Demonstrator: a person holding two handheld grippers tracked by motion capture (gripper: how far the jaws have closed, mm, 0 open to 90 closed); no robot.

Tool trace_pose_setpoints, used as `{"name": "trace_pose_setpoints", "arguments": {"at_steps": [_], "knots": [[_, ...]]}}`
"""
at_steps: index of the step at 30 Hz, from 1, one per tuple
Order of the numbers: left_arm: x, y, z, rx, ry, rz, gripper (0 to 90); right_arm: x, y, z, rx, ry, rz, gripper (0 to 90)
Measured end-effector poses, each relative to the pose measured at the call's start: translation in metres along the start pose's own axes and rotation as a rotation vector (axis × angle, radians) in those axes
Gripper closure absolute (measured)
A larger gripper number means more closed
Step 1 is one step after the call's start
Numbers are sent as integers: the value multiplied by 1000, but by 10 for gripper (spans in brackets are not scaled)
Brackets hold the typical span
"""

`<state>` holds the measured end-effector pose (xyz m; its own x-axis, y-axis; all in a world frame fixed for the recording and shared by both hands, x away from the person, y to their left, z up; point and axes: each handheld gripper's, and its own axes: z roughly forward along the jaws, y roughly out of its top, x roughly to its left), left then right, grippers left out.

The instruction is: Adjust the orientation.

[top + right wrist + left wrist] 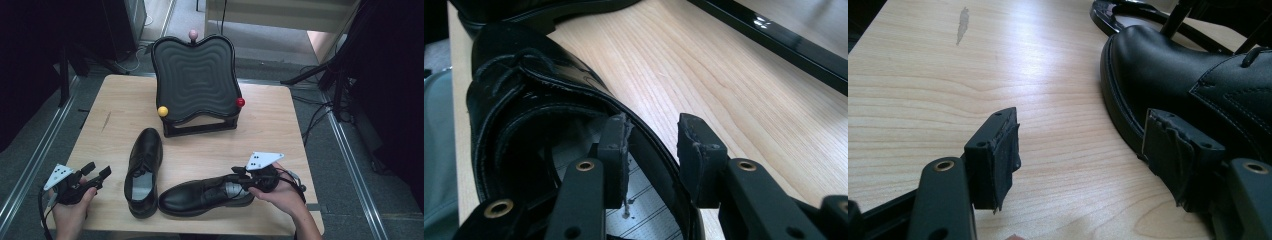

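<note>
Both shoes lie on the worktop in front of the black stand, none placed yet: the right tool straddles the nearer shoe's heel collar, jaws not closed, while the left tool gapes empty beside the other shoe.

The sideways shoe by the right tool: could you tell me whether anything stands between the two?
Nothing visible does. The right tool already straddles the collar wall of the sideways shoe, one jaw inside the opening, one outside, with small gaps either side.
</note>
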<state>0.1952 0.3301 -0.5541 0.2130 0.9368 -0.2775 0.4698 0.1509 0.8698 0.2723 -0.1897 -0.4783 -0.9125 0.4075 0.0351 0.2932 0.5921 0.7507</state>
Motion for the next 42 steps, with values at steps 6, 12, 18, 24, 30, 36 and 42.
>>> {"name": "trace_pose_setpoints", "arguments": {"at_steps": [6,12,18,24,30,36,42], "knots": [[-1,0,1,9,2,2,332,5,8,2,94,-31,-82,724],[0,0,1,8,-2,-8,337,7,10,1,118,-31,-119,874],[0,0,0,5,-2,-9,340,11,8,-2,94,-52,-112,893],[0,0,1,11,-1,-6,344,15,1,-20,11,-55,-35,900],[-1,0,1,7,3,-3,346,16,-8,-28,-62,-184,71,900],[-1,0,0,10,6,-1,348,14,-17,-24,-108,-295,231,900],[-1,0,0,6,13,4,354,16,-27,-26,-62,-229,207,893]]}}
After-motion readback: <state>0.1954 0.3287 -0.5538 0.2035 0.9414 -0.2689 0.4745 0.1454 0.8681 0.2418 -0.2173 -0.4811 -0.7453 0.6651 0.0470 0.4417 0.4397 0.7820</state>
